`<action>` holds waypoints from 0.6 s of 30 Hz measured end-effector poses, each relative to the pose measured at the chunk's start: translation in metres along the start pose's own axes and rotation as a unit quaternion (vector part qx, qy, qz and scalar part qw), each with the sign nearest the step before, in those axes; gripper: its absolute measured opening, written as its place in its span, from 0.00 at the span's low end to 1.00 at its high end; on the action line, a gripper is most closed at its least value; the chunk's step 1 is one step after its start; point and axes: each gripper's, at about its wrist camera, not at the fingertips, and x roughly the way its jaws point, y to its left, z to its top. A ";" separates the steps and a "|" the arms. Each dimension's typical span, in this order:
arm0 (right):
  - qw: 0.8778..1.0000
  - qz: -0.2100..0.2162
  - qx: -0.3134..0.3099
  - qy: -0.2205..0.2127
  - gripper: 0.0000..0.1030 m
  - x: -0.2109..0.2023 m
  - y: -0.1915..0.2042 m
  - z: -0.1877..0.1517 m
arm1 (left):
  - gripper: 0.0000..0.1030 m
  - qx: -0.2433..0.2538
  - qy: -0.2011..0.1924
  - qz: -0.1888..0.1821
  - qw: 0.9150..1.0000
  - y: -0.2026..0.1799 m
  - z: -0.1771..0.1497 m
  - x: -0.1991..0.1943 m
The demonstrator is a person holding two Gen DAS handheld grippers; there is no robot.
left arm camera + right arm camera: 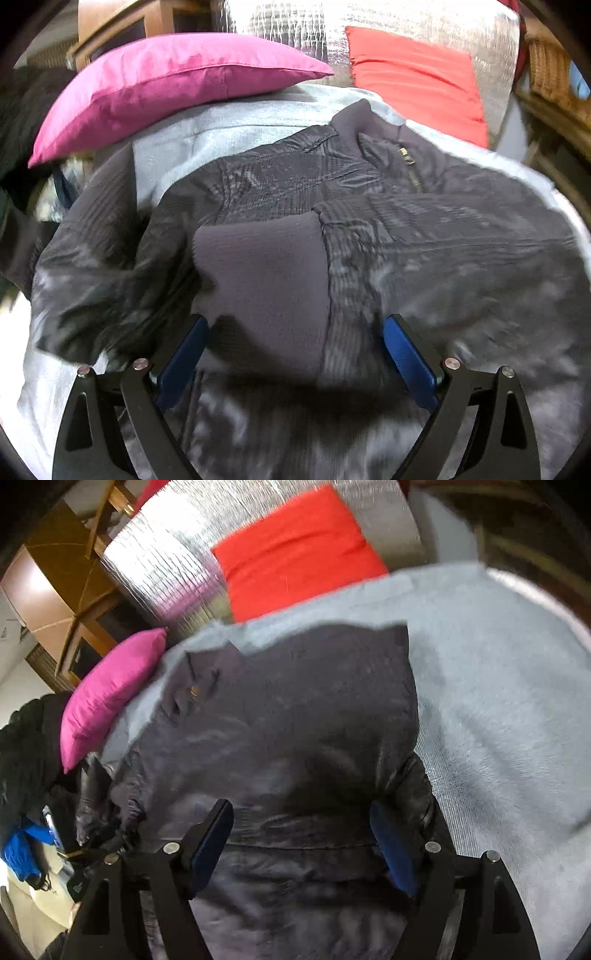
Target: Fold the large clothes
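We hold both grippers over the jacket, jaws spread wide. The left gripper straddles its cuff without pinching; the right gripper grips nothing.

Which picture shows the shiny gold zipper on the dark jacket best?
The left wrist view. There the zipper runs down from the collar of the jacket, sharp enough to see its pull. In the right wrist view the zipper is only a tiny blurred gold glint.
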 end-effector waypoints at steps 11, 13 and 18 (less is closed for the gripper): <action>0.996 -0.007 -0.086 -0.014 0.77 -0.030 0.029 -0.103 | 0.93 -0.108 -0.139 0.168 0.970 0.208 -0.018 -0.106; 0.994 -0.020 -0.103 -0.011 0.77 -0.022 0.032 -0.112 | 0.93 -0.142 -0.139 0.212 0.957 0.259 -0.010 -0.095; 0.994 -0.022 -0.103 -0.008 0.77 -0.017 0.031 -0.112 | 0.90 -0.137 -0.113 0.248 0.952 0.308 0.015 -0.050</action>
